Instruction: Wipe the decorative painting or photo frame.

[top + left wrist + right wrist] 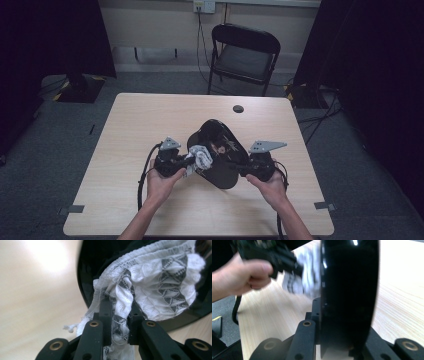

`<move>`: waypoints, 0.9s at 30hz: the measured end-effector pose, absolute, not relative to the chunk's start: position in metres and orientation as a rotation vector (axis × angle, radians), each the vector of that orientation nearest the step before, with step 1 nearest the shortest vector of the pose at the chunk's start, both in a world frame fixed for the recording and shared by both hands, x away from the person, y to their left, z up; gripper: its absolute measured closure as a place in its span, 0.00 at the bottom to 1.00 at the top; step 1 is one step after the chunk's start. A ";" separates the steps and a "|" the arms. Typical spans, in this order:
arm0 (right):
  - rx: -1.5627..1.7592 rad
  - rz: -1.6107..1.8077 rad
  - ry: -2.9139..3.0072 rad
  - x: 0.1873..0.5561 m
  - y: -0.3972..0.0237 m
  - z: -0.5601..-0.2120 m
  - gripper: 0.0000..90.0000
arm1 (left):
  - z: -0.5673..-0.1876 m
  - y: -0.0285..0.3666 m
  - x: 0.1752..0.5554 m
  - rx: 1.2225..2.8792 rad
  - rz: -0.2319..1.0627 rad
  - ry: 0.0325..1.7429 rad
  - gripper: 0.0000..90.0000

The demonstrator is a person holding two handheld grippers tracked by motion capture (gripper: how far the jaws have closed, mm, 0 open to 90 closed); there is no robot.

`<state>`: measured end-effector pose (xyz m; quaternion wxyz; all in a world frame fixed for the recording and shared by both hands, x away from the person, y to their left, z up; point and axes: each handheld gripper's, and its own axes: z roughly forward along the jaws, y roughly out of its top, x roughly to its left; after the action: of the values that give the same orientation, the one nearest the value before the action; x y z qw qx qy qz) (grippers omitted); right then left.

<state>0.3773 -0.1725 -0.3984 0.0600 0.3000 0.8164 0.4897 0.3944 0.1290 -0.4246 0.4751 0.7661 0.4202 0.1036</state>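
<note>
Cloth [150, 287], white with grey zigzag marks, is pinched between the black jaws of the left gripper [186, 161]. In the left gripper view the jaws are seen pressed together on a twisted fold of it, and loose threads are seen hanging at its edge. The rest of the cloth is laid against the shiny inside of a black plate [220, 150]. The plate is big and glossy, with a small picture near its middle. In the high view it is held up at a slant over the middle of the wooden table [150, 115].

The near right edge of the plate is clamped by the right gripper [244, 169]. In the right gripper view the plate [349, 295] is seen edge-on, standing tall between the two jaws, which are closed on it. Farther off in that view, the cloth [309, 275] is seen as a blur beside the left hand [242, 277], which is wrapped around its own gripper.

Both grippers are held by hands that come in from the near side of the table. A grey three-cornered piece is carried on top of each one. The cloth is kept at the left side of the plate, touching it. A black folding chair [245, 52] is placed behind the table, well apart from the plate.
</note>
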 end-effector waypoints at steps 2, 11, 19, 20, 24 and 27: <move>0.898 1.473 2.483 0.376 -0.170 -0.397 0.90 | -0.409 0.131 0.393 1.849 0.287 0.999 0.87; 0.879 1.472 2.509 0.371 -0.171 -0.395 0.90 | -0.377 0.128 0.383 1.813 0.354 0.900 0.87; 0.900 1.470 2.497 0.370 -0.176 -0.394 0.90 | -0.420 0.128 0.387 1.837 0.273 0.980 0.87; 0.904 1.470 2.493 0.371 -0.176 -0.394 0.90 | -0.425 0.126 0.388 1.879 0.291 0.986 0.87; 0.911 1.467 2.485 0.372 -0.178 -0.393 0.90 | -0.442 0.127 0.391 1.924 0.272 1.013 0.87; 0.915 1.469 2.482 0.372 -0.180 -0.394 0.90 | -0.455 0.126 0.393 1.963 0.236 1.023 0.87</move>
<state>0.3722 -0.1797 -0.3936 0.0579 0.3018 0.8190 0.4845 0.3929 0.1256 -0.4549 0.4418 0.7911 0.4122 0.0951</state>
